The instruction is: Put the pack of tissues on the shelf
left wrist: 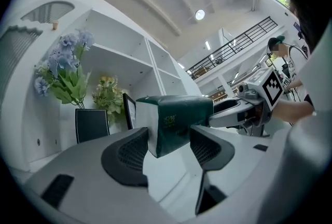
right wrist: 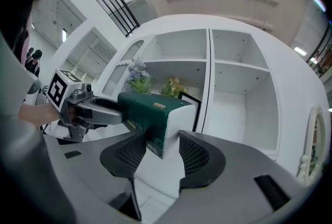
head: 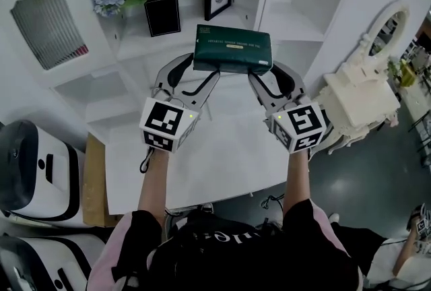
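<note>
Green pack (head: 233, 49) is held in the air before the white shelf (head: 135, 46). Its left end is clamped by the left gripper (head: 196, 74), its right end by the right gripper (head: 273, 77).

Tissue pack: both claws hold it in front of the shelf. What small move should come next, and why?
Probably ease the tissue pack forward over the shelf board. The left claw and right claw each clamp one end, and the pack seems to hang in the air just short of the board.
</note>
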